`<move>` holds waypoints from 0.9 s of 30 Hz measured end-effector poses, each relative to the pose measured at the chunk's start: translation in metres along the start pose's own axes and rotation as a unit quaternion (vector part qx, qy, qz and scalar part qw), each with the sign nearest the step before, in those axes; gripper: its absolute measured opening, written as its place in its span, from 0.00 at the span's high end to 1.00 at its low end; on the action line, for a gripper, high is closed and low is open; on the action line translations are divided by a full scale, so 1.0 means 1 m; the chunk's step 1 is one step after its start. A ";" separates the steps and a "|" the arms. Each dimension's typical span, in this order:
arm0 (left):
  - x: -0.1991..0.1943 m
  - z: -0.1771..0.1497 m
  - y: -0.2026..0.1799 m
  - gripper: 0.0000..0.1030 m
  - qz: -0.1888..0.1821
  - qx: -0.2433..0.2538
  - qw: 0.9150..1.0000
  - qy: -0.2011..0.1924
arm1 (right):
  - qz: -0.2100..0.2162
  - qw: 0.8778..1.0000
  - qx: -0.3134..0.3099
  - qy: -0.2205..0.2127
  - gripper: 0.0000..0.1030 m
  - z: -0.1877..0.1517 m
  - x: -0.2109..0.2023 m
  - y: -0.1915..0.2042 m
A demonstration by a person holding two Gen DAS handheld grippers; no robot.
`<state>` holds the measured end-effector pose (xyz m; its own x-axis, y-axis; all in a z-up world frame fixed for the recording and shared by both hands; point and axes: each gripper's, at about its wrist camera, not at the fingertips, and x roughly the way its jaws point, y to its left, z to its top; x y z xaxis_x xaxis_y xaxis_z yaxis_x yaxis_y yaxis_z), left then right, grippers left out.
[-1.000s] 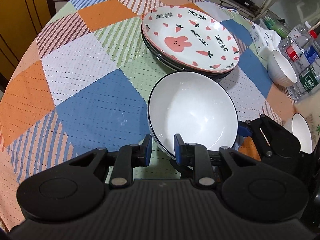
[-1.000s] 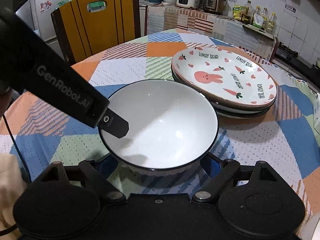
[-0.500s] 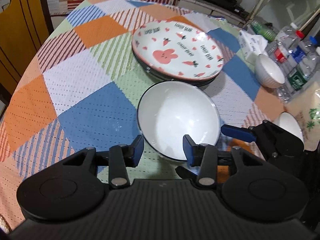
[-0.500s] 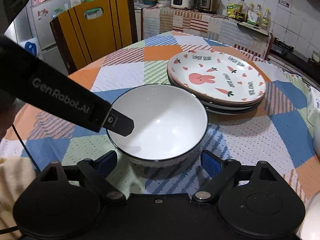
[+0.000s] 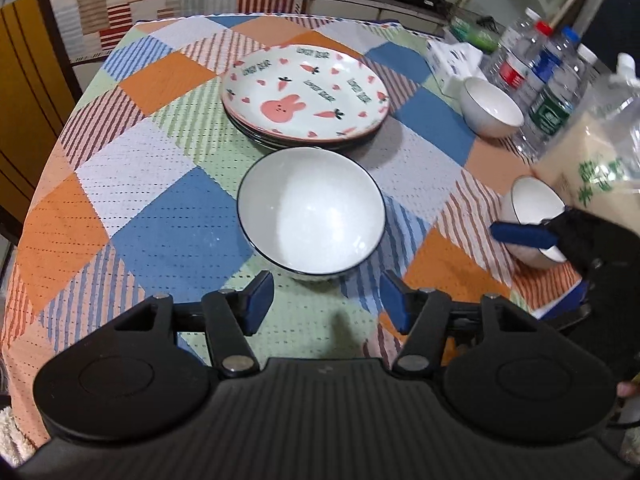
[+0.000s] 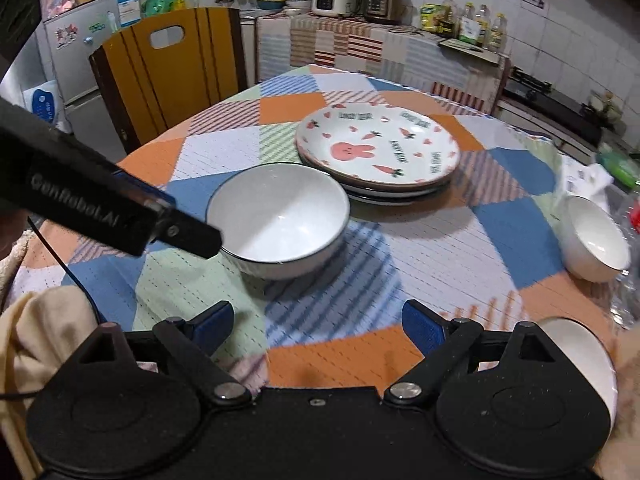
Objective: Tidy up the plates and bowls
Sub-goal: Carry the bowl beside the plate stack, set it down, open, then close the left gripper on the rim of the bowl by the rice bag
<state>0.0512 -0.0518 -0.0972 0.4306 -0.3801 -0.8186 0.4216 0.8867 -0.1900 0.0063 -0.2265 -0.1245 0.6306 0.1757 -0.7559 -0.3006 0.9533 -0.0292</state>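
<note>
On the counter (image 5: 168, 216), the plate (image 5: 306, 96) reads "LOVELY BEAR". The white bowl (image 5: 311, 214) sits near it, free. The left gripper (image 5: 326, 300), marked "GenRobot.AI", has just been opening, empty; the right gripper (image 6: 316, 326) gapes wide, empty.

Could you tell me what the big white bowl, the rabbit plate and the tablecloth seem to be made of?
Big white bowl: probably glazed ceramic, glossy with a dark rim line.
Rabbit plate: likely glazed ceramic too, smooth with printed carrots and hearts.
Tablecloth: looks like matte perforated plastic or vinyl; rows of tiny holes.
</note>
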 end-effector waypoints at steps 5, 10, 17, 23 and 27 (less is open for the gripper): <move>-0.006 -0.001 -0.014 0.35 0.002 0.027 1.000 0.003 | -0.021 0.999 0.025 -0.002 0.09 -0.010 -0.020 -0.013; -0.006 0.003 -0.028 0.28 0.003 0.058 0.998 0.003 | -0.050 0.997 0.057 0.003 0.09 -0.023 -0.035 -0.030; 0.006 0.018 -0.062 0.27 -0.010 0.114 0.993 0.001 | -0.080 0.990 0.119 -0.001 0.09 -0.051 -0.042 -0.066; 0.029 0.031 -0.097 0.27 -0.045 0.135 0.990 -0.006 | -0.099 0.984 0.148 -0.005 0.09 -0.073 -0.039 -0.084; 0.042 0.037 -0.122 0.27 -0.069 0.147 0.987 -0.004 | -0.115 0.984 0.136 0.002 0.09 -0.076 -0.040 -0.087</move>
<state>0.0472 -0.1861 -0.0886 0.3588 -0.4954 -0.7911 0.6896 0.7119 -0.1330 -0.0475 -0.3356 -0.1416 0.6567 -0.0526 -0.7523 0.0526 0.9983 -0.0239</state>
